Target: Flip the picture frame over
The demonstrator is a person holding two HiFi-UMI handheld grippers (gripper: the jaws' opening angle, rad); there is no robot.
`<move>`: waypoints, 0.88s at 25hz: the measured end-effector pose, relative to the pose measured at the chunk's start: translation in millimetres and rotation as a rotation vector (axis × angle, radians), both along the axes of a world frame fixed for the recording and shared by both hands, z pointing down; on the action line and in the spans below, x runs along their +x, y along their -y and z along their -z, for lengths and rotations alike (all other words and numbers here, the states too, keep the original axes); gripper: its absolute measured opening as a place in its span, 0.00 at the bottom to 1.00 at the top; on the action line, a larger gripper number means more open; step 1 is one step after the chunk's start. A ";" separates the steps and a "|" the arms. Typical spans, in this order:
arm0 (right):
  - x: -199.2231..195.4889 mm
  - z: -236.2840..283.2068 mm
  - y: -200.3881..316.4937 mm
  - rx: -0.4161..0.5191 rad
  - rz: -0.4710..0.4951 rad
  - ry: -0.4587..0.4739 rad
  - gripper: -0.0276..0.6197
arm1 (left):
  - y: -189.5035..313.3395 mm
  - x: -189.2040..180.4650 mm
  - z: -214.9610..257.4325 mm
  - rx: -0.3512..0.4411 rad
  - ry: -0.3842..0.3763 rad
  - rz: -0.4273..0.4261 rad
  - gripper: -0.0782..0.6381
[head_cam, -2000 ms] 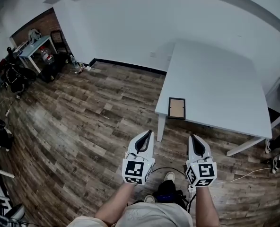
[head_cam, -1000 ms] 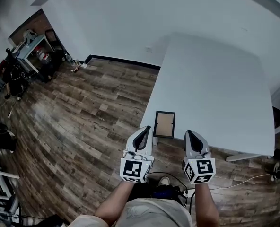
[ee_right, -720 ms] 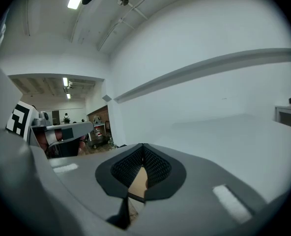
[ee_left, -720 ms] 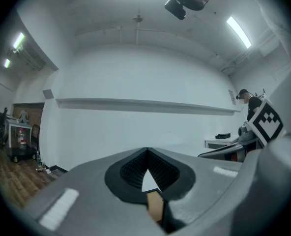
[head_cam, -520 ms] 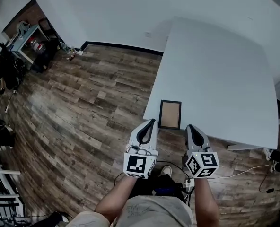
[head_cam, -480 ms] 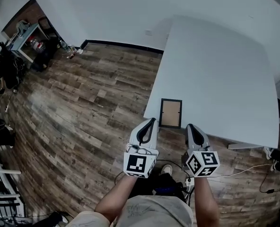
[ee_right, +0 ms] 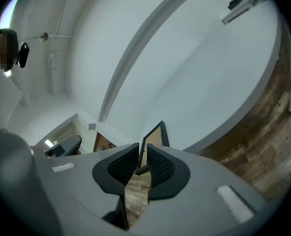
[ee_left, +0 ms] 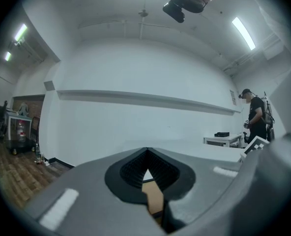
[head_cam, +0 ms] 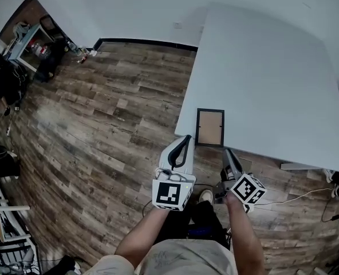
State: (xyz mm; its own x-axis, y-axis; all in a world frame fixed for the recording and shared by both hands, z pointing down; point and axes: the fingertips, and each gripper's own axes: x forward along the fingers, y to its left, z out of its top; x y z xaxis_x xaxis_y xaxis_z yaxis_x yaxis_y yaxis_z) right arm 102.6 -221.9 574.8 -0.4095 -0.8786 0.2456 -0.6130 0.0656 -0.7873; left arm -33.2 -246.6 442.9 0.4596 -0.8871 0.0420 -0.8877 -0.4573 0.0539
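**Q:** What does this moment show?

**A:** A white desk on a wood-plank floor, bare but for the picture frame. The frame lies flat at the desk's near edge, close to the corner, with a dark border round a brown panel facing up.

**Q:** And how far along is the flip?

**A:** Not begun, by the look of it. The frame rests unturned on the desk, so the whole lift and turn is left to do.

**Q:** Where are the tools?

**A:** The right hand-held gripper, rolled to one side, has its tip at the frame's near right corner. Its jaws stand a narrow slit apart and that corner shows in the slit, with no sign of a firm pinch. The left hand-held gripper hovers just beside the near left corner, jaws together at the tips, holding nothing.
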 end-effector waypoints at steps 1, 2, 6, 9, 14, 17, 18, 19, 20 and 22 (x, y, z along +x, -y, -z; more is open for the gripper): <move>0.8 -5.7 0.3 -0.011 -0.007 0.035 0.17 | 0.6 1.0 -1.5 -0.010 0.004 -0.001 0.11; 1.2 -10.6 0.9 -0.019 -0.014 0.065 0.18 | 1.3 1.8 -3.4 -0.023 0.011 -0.002 0.11; -0.5 -26.8 3.9 -0.035 -0.032 0.176 0.22 | 6.1 3.1 -11.8 -0.044 0.015 0.000 0.11; -8.3 -33.9 8.0 -0.012 -0.012 0.267 0.25 | 7.6 3.5 -16.6 -0.043 0.013 0.003 0.11; -19.3 -43.5 15.2 -0.004 0.016 0.337 0.28 | 7.3 7.8 -23.5 -0.044 0.019 -0.006 0.11; -28.8 -45.2 20.5 0.014 0.038 0.359 0.28 | 7.4 7.8 -29.7 -0.058 0.020 -0.003 0.11; -32.5 -43.7 22.7 0.033 0.050 0.366 0.28 | 7.5 7.3 -31.0 -0.059 0.017 0.000 0.11; -34.7 -45.3 23.6 0.033 0.053 0.371 0.29 | 7.6 7.0 -31.8 -0.058 0.017 0.001 0.11; -36.2 -47.3 24.2 0.028 0.053 0.376 0.29 | 7.3 7.0 -33.0 -0.061 0.021 -0.001 0.11; -38.5 -45.0 27.3 0.047 0.061 0.384 0.30 | 4.7 7.1 -37.4 -0.080 0.046 -0.011 0.11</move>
